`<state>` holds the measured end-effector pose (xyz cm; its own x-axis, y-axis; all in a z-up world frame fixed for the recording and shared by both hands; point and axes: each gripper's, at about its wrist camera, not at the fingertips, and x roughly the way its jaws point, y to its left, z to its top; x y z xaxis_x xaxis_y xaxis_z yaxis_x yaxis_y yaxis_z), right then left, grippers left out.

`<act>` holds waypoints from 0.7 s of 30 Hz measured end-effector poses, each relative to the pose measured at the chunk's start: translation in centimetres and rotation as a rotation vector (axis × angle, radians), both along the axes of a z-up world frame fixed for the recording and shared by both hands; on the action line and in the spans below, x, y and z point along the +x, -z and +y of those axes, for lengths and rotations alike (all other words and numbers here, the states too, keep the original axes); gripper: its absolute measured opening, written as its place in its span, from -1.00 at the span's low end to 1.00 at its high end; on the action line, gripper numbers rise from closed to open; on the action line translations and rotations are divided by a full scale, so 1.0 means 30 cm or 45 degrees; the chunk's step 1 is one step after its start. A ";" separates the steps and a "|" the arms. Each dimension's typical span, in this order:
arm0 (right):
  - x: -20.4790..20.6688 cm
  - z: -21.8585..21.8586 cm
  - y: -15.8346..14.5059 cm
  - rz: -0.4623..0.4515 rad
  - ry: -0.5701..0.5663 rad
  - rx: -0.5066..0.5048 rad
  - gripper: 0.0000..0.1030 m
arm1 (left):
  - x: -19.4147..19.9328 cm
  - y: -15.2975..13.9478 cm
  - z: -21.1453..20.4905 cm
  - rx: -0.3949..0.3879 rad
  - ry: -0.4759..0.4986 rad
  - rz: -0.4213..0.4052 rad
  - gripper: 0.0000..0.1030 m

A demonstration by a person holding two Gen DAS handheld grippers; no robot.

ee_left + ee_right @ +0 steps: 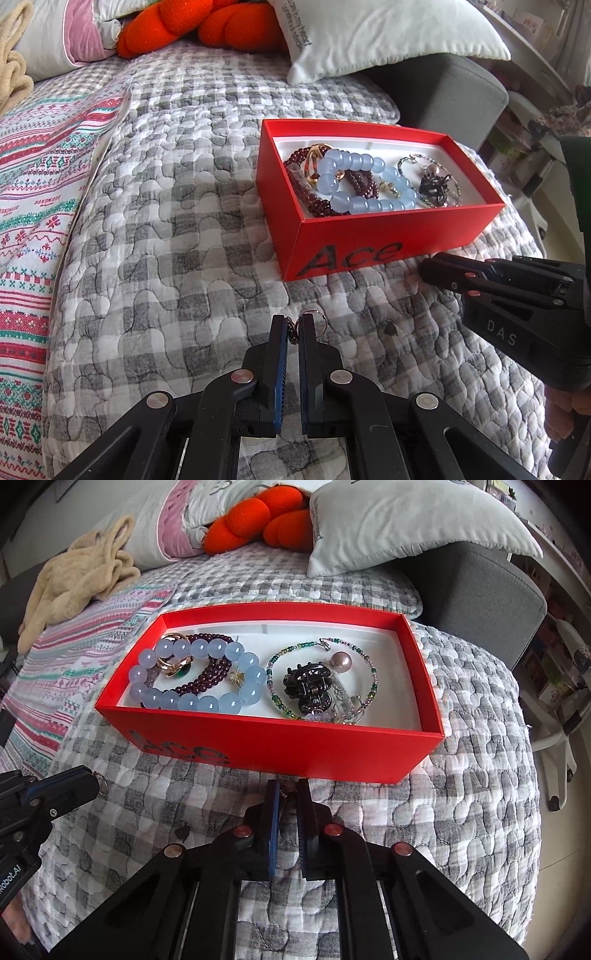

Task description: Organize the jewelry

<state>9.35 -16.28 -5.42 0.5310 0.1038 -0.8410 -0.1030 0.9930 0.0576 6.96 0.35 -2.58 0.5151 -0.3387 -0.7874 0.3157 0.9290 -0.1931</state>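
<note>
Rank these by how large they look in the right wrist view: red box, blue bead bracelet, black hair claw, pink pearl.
1. red box
2. blue bead bracelet, spanning the box's left half
3. black hair claw
4. pink pearl
All lie at similar depth, so the order looks reliable.

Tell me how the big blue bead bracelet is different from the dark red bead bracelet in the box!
The pale blue bead bracelet has big, milky beads; the dark red bead bracelet has tiny, dark ones. The blue one lies partly over the red. Both sit in the red cardboard box's left end.
</note>
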 end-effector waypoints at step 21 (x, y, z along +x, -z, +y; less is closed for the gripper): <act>-0.078 -0.145 -0.184 -0.066 0.087 0.201 -0.83 | 0.004 -0.112 -0.034 -0.122 -0.008 -0.095 -1.00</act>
